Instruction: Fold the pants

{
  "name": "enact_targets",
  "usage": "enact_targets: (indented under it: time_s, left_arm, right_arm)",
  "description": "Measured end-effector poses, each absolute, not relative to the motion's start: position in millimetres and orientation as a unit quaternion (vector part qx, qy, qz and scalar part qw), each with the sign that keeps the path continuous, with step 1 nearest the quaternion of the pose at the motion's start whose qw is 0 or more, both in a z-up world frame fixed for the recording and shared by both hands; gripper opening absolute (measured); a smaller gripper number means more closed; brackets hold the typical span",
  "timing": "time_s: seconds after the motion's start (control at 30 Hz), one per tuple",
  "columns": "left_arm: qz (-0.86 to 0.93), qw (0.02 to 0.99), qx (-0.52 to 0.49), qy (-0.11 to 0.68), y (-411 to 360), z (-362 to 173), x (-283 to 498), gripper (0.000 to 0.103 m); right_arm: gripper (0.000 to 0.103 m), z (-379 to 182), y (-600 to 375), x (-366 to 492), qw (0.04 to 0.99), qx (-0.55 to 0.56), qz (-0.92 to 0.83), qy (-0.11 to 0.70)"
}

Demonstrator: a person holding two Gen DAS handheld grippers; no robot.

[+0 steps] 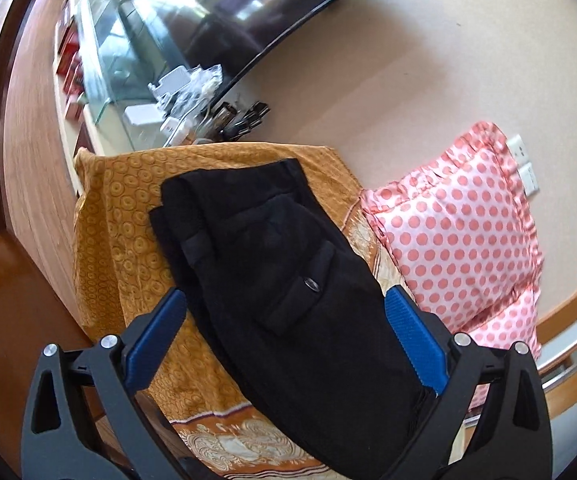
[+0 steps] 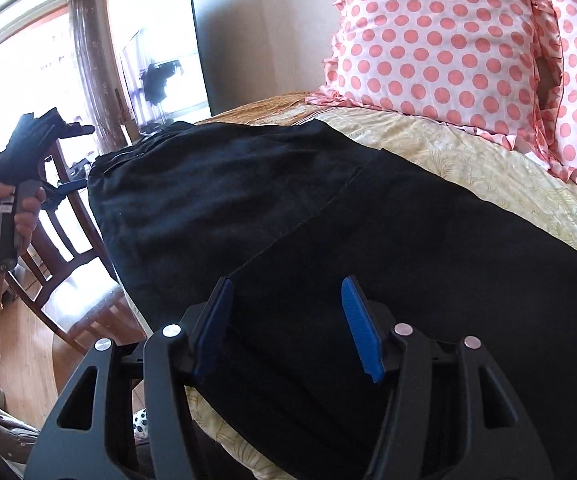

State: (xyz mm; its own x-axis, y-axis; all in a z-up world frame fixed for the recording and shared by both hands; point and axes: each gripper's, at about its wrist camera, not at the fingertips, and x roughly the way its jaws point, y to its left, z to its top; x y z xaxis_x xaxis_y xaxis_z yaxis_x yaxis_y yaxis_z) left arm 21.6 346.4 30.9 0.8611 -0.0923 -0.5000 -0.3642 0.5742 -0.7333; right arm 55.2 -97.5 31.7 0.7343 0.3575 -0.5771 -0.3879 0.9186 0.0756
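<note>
On the bed (image 1: pixel 128 216), over its orange patterned cover: black pants (image 1: pixel 288 280), lying lengthwise, a buttoned pocket facing up. Beside them, two pink polka-dot pillows (image 2: pixel 440 44). My left tongs (image 1: pixel 284 300) hang released above the pants; my right tongs (image 2: pixel 286 286) likewise spread wide over the black cloth, grasping nothing.

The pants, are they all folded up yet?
Partly. The black pants already lie doubled over on the orange bedspread. Nothing is in hand: the left tongs and right tongs are open above the cloth. They still look long, so probably another fold.
</note>
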Motion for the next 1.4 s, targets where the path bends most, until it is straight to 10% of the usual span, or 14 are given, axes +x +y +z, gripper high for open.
enact_targets:
  time_s: [0.6,0.87,1.13,1.4]
  left_arm:
    - [0.011,0.805,-0.555,0.212,369,3,29,0.098]
    - [0.062,0.774,-0.605,0.176,387,-8,18,0.073]
    - [0.08,0.797,-0.56,0.211,389,3,37,0.072]
    - [0.12,0.802,-0.537,0.231,386,-4,35,0.018]
  right_arm:
    - [0.061,32,-95,62,0.931,-0.026,0.204,0.303]
    - [0.061,32,-96,61,0.931,-0.027,0.204,0.3]
    - [0.062,31,-97,60,0.933,-0.022,0.205,0.295]
    - [0.067,33,-102,50,0.936,-0.015,0.21,0.282]
